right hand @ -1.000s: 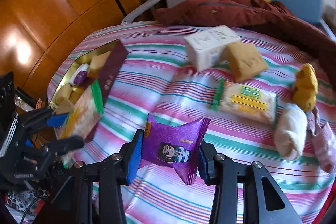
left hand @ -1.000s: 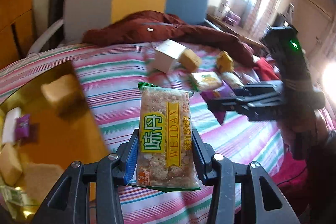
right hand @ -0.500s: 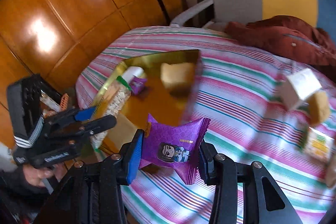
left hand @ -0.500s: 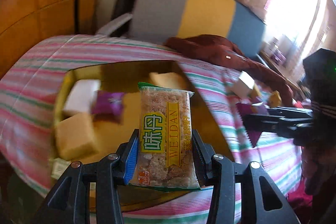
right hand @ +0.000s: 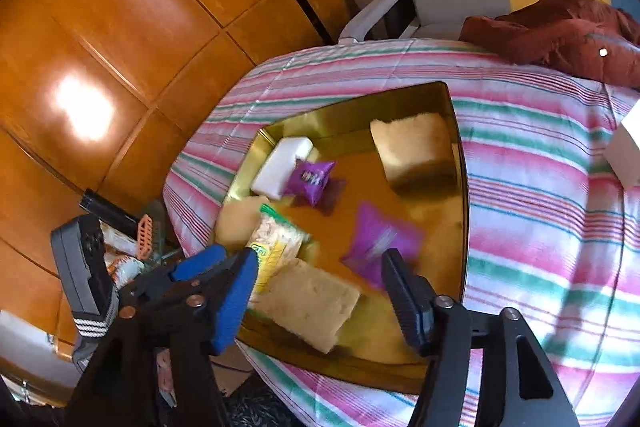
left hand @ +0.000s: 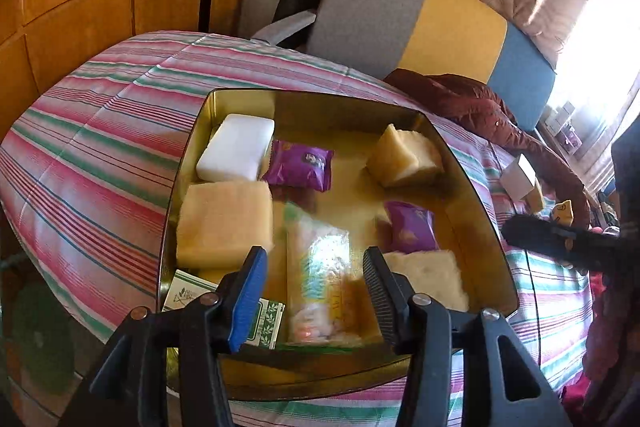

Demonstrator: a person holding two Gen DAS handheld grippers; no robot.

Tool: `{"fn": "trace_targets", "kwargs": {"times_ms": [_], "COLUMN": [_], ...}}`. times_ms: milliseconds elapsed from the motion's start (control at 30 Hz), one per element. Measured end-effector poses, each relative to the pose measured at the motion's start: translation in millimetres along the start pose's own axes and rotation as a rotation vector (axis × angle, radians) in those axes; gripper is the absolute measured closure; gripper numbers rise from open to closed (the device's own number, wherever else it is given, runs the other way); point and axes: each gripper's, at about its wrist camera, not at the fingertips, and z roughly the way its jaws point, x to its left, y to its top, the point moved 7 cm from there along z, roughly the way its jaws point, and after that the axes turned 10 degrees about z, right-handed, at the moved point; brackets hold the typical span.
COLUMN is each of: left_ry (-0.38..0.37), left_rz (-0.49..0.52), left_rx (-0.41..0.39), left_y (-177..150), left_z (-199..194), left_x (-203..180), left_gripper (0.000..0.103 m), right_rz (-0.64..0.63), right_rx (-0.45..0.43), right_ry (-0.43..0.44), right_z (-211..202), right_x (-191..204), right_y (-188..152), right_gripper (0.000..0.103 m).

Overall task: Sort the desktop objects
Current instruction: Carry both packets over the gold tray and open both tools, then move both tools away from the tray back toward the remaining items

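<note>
A gold tin tray [left hand: 472, 187] [right hand: 460, 163] sits on the striped cloth. My left gripper [left hand: 312, 291] is open above its near side; the rice-cracker bar [left hand: 320, 267] [right hand: 276, 247] lies blurred in the tray just below the jaws. My right gripper [right hand: 320, 291] is open above the tray; a purple snack packet [right hand: 380, 243] [left hand: 410, 231] lies blurred in the tray beyond it. The tray also holds another purple packet [left hand: 300, 165] [right hand: 310, 177], a white block [left hand: 236, 149] [right hand: 280, 167] and several yellow sponges [left hand: 224, 223] [right hand: 414, 147].
A green-and-white packet [left hand: 224, 303] lies at the tray's near left corner. A white box [left hand: 518, 177] and small items lie on the cloth to the right. A dark red garment [right hand: 560, 35] and a chair [left hand: 400, 23] are behind. Wooden panels [right hand: 120, 27] stand at left.
Both grippers moved over the tray and opened. The rice-cracker bar left the left gripper and the purple packet left the right gripper; both now lie in the tray.
</note>
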Motion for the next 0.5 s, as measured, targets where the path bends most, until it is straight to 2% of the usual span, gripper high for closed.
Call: {"fn": "trace_targets", "kwargs": {"times_ms": [167,500], "left_ry": [0.011,0.012], "left_rz": [0.018,0.143], "left_rx": [-0.019,-0.064], "left_y": [1.5,13.9], "left_z": [-9.2,-30.4], "left_x": [-8.2,-48.9], "left_gripper": [0.053,0.053], "right_rz": [0.006,0.0], "right_rx": [-0.03,-0.146], "right_ry": [-0.053,-0.172], "right_z": [-7.6,-46.6], "right_x": [-9.5,-33.1], "right_y": [-15.0,-28.7], "right_gripper": [0.022,0.012]}}
